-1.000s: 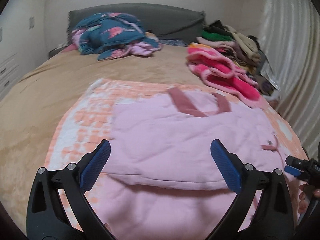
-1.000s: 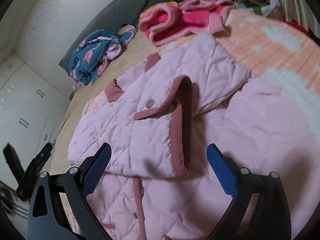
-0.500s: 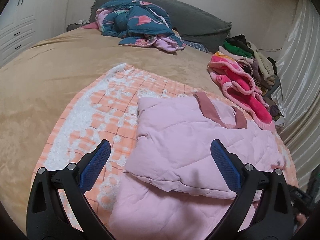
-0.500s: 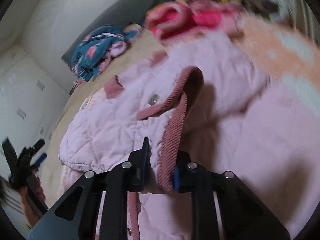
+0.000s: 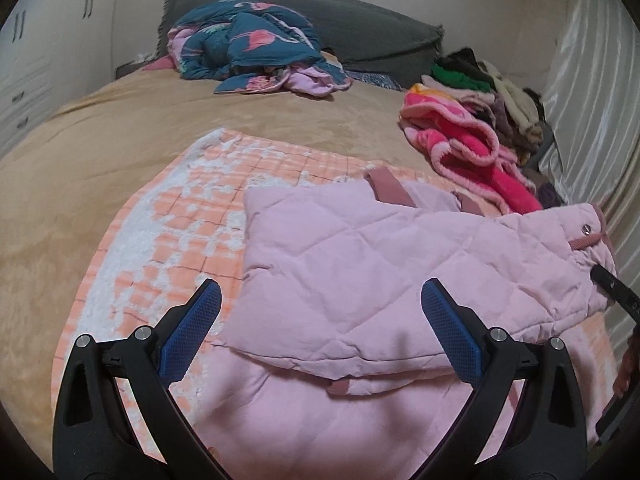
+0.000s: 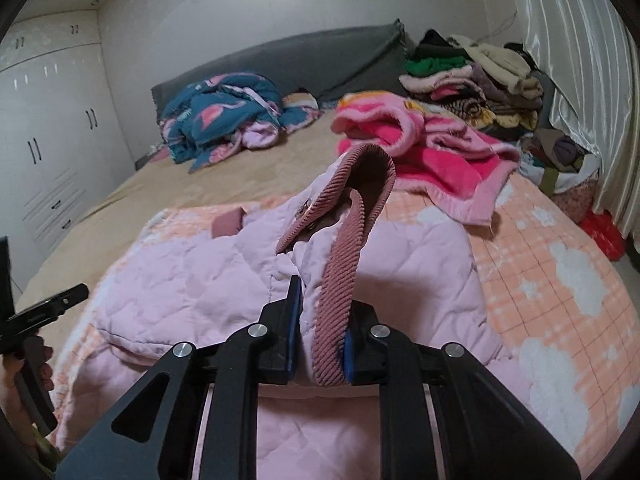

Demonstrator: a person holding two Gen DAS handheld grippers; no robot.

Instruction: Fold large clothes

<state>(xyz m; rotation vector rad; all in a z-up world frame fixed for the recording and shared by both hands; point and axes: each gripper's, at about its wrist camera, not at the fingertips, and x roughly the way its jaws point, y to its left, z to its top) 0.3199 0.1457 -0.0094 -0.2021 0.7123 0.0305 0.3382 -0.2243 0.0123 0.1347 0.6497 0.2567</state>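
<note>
A pale pink quilted jacket with dusty-rose corduroy trim lies partly folded on an orange-and-white checked blanket. It also shows in the right wrist view. My left gripper is open and empty, held just above the jacket's near fold. My right gripper is shut on the jacket's corduroy-edged cuff and holds that part lifted off the bed. The right gripper's tip shows at the right edge of the left wrist view.
The blanket lies on a tan bed. A teal flamingo-print quilt is bunched by the grey headboard. A bright pink fleece garment and a pile of folded clothes sit at the right. White wardrobes stand at the left.
My right gripper closed on the corduroy-trimmed cuff and lifted it up off the jacket. My left gripper stayed open and shifted a little over the near fold.
</note>
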